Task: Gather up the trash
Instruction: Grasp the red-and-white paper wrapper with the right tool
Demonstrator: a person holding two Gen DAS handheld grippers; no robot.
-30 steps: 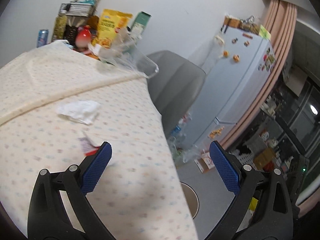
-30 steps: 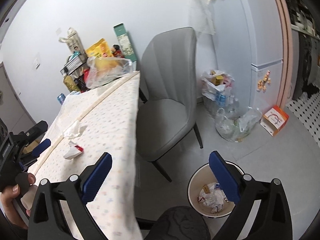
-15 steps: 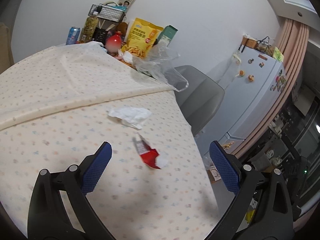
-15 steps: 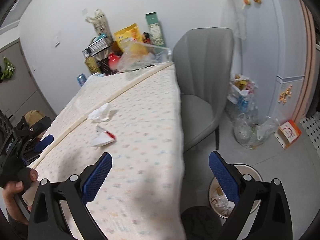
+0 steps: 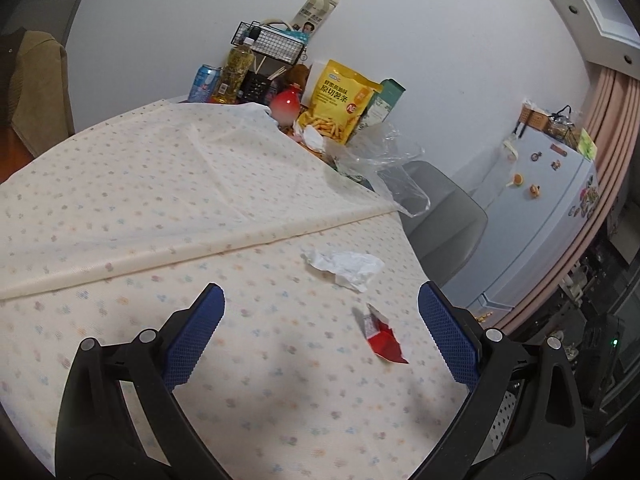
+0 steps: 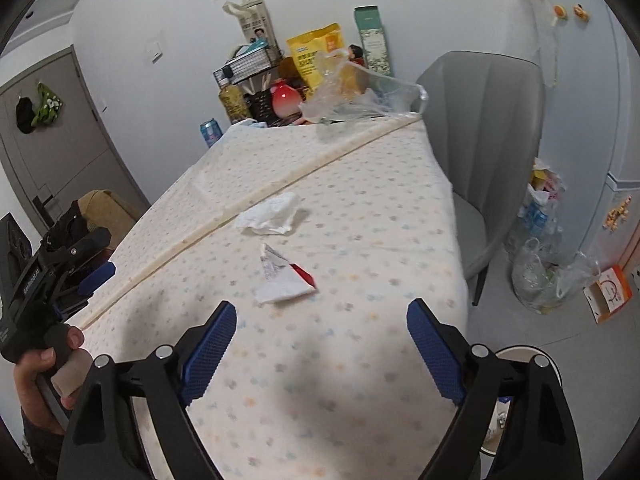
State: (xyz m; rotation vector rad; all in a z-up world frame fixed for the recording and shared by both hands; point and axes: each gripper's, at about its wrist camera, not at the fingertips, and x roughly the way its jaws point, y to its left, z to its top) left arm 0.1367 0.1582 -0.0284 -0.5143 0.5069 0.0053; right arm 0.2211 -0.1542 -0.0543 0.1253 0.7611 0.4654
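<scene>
On the desk (image 5: 120,184), the crumpled white paper (image 5: 346,267) and the torn red-and-white wrapper (image 5: 382,336) lie ahead of the left gripper (image 5: 320,336), both toward its right finger; the wrapper sits nearer, within the span of the spread blue pads, the paper just beyond it. Nothing is between the fingers, and the gripper is tilted down over the cloth.

From the right wrist view, the left gripper (image 6: 86,270) shows at the left edge, held in a hand (image 6: 44,364) wrapped round its grip. The same paper (image 6: 272,214) and wrapper (image 6: 284,276) lie ahead of the right gripper (image 6: 320,344), the wrapper just past its fingertips and slightly left of centre. Its jaws are wide but closing, with nothing between them.

The desk wears a soft cream cloth with small pastel dots and a raised fold running diagonally. The paper is thin and wrinkled; the wrapper is a flattened, angular scrap, glossy red at one corner. At the lower right, the rim of a round bin (image 6: 520,350) shows on the floor behind the right finger.
</scene>
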